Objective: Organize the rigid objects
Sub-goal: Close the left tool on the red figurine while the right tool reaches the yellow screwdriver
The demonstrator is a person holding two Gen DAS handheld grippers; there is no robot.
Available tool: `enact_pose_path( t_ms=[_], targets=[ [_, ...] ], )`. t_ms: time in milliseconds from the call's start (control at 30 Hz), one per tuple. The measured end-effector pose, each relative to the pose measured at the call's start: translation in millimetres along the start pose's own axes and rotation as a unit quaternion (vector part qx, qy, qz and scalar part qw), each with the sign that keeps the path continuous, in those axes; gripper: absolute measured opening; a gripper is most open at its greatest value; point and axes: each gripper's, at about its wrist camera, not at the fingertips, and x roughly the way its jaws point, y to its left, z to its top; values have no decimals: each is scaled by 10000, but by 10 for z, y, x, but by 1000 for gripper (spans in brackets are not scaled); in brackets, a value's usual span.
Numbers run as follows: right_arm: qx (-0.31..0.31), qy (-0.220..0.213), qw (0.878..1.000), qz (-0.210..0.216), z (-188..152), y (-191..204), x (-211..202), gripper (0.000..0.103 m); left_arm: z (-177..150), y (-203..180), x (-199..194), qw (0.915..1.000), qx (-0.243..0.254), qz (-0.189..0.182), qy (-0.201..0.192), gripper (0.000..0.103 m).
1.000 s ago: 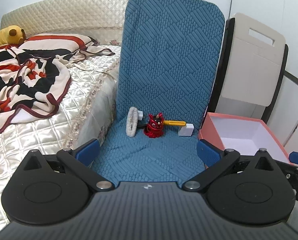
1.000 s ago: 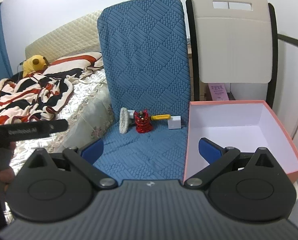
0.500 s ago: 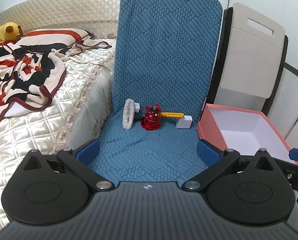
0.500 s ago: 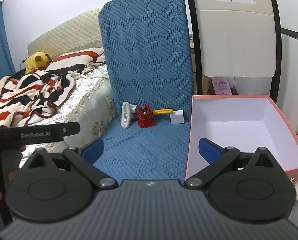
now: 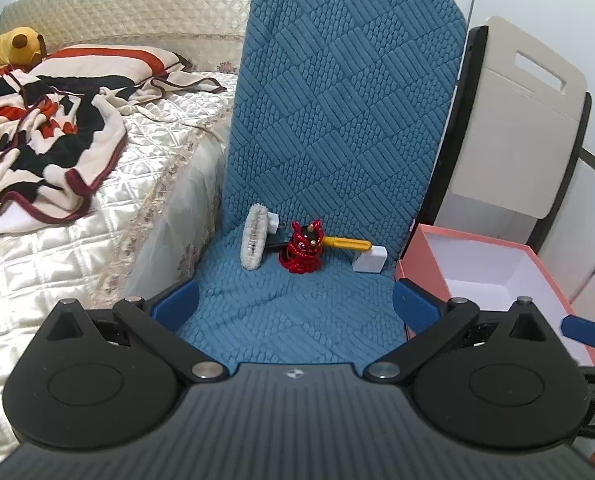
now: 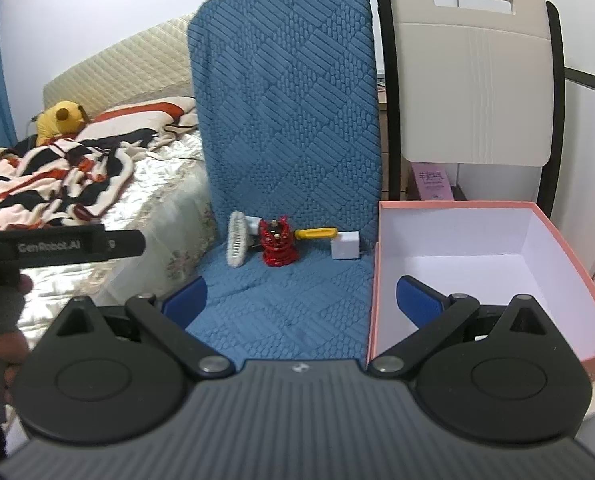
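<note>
At the back of a blue textured chair seat stand a white round brush, a red lion figurine, a yellow-handled tool and a white cube adapter. An open pink box with a white inside sits right of the seat. My left gripper is open above the seat's front, nothing between its fingers. My right gripper is open too, its right finger over the box's left wall.
A bed with a striped blanket and a yellow plush lies to the left. A beige folding chair stands behind the box. A person's hand holds the left gripper's handle in the right wrist view.
Both grippers have drifted forward toward the chair; the objects appear slightly larger and shifted. Both stay open and nothing on the seat has moved.
</note>
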Motion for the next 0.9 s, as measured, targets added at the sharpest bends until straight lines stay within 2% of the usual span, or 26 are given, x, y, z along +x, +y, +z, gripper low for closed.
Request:
enact_pose_path(
  t_ms=[100, 200, 367, 600, 700, 900],
  targets=[
    [-66, 43, 10000, -10, 4, -21, 213, 98, 53, -93, 254, 9998, 168, -34, 48, 103],
    [-176, 113, 9998, -65, 0, -23, 411, 90, 133, -132, 497, 9999, 92, -110, 25, 103],
    [-332, 160, 9992, -145, -13, -52, 703, 83, 267, -174, 922, 9999, 117, -126, 15, 103],
    [-723, 166, 9968, -301, 19, -43, 1103, 82, 389, -107, 1494, 9997, 116, -211, -36, 103],
    [-877, 261, 9952, -354, 67, -43, 1317, 76, 363, -37, 1725, 9996, 63, -275, 21, 103],
    [-1174, 339, 9916, -419, 74, 28, 1685, 74, 285, 39, 2143, 9989, 254, -381, 82, 103]
  ],
)
